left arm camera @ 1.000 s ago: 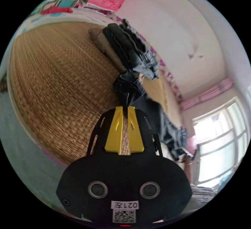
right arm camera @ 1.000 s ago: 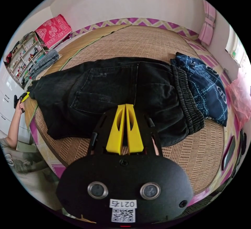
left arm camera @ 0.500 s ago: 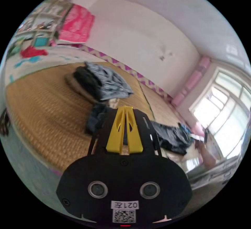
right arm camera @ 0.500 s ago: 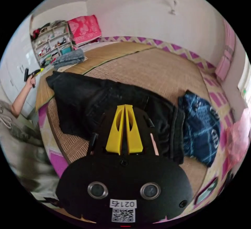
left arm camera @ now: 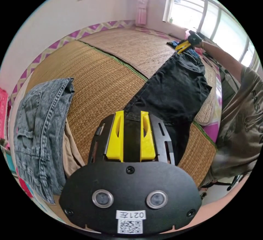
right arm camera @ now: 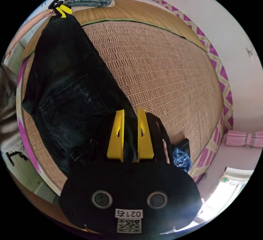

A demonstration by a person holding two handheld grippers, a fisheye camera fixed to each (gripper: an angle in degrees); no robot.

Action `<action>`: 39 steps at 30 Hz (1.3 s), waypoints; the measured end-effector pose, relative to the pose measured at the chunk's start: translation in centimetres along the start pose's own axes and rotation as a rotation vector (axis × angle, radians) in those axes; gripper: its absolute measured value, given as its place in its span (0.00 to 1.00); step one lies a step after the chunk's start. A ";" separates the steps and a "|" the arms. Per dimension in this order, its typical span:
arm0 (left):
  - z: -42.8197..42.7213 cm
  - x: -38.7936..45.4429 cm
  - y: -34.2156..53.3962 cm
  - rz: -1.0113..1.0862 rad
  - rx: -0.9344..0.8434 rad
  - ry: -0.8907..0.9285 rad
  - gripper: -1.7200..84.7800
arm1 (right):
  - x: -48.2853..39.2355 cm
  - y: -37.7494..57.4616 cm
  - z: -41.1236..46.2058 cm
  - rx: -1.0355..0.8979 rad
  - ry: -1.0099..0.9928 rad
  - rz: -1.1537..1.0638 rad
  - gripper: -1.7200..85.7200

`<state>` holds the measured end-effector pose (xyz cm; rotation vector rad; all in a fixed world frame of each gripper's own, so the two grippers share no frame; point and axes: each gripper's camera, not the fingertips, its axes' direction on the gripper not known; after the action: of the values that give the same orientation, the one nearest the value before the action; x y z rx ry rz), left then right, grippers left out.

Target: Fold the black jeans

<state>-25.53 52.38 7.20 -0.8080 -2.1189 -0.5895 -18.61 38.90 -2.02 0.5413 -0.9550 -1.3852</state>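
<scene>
Black jeans (left arm camera: 175,86) stretched lengthwise over the woven mat (left arm camera: 104,73); left gripper (left arm camera: 131,114) clamps one end, right gripper (right arm camera: 130,112) clamps the other; no crosswise fold visible yet; folding judged mostly remaining.

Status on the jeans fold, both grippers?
Left gripper and right gripper: fingers apart with black jeans between them, one gripper at each end. Jeans stretched out on the mat. Blue garment beside the right end.
</scene>
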 end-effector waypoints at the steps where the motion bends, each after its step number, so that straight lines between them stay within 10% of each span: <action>1: 0.5 0.6 -1.3 0.027 -0.026 0.004 0.12 | 0.5 -0.5 0.6 -0.023 -0.020 -0.026 0.11; 20: -12.2 13.9 -6.3 0.142 0.139 -0.116 0.03 | 2.4 9.1 -16.8 0.214 -0.043 -0.041 0.01; 29: -27.3 31.9 10.0 0.214 0.346 -0.073 0.02 | -15.6 30.0 -32.8 0.313 0.053 -0.113 0.01; 39: -20.0 33.7 26.8 -0.206 0.353 0.139 0.02 | -20.8 39.9 -24.3 0.158 -0.105 0.077 0.01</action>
<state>-13.21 70.01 49.47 -0.3462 -2.1081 -0.3487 25.80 60.16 12.02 0.5481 -1.1654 -1.2861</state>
